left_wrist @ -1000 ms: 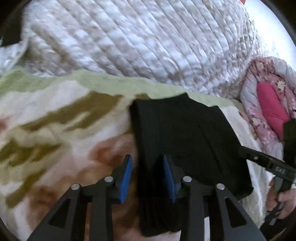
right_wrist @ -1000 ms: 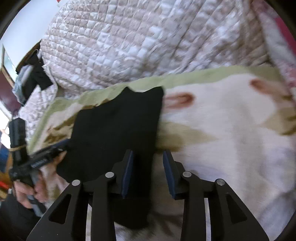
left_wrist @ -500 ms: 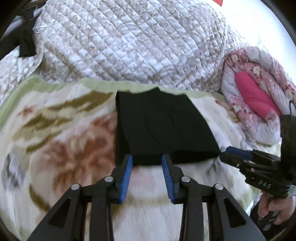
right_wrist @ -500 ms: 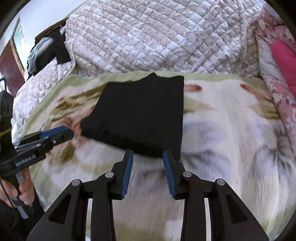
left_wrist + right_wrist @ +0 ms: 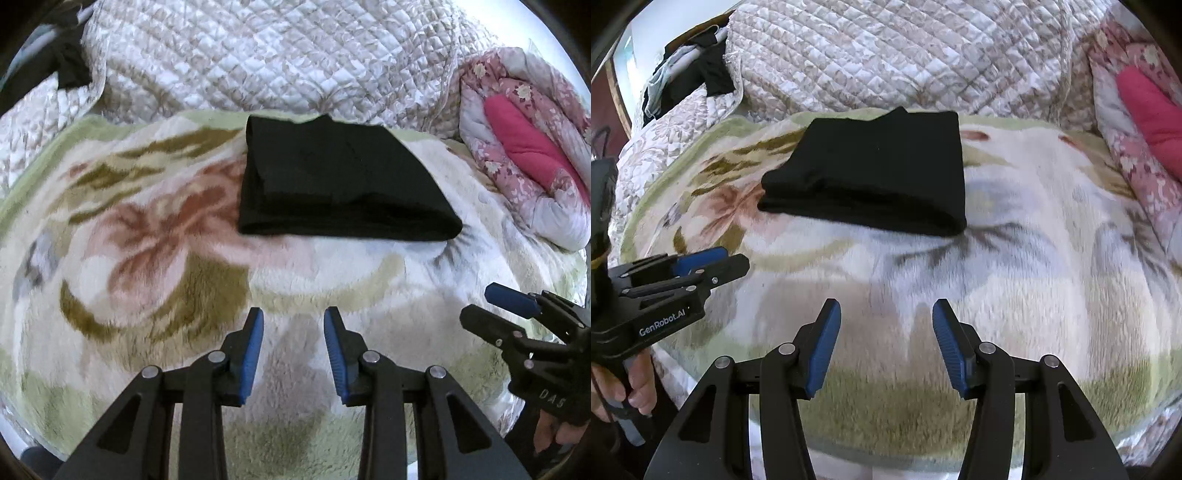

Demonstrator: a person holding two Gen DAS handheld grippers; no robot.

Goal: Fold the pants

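The black pants [image 5: 332, 181] lie folded into a compact rectangle on the floral fleece blanket [image 5: 147, 258], toward its far side; they also show in the right wrist view [image 5: 875, 173]. My left gripper [image 5: 293, 317] is open and empty, well short of the pants' near edge. My right gripper [image 5: 886, 308] is open and empty, also back from the pants. Each gripper shows in the other's view: the right one [image 5: 517, 314] at lower right, the left one [image 5: 701, 262] at lower left.
A quilted beige bedspread [image 5: 277, 55] is bunched up behind the blanket. A rolled pink floral quilt [image 5: 524, 155] lies at the right. Dark clothes [image 5: 698, 70] are heaped at the far left. The blanket's near edge [image 5: 886, 454] is close below my right gripper.
Both grippers have pulled back from the pants, which they straddled one second ago. The pants now lie free and farther away. The right gripper has opened wider.
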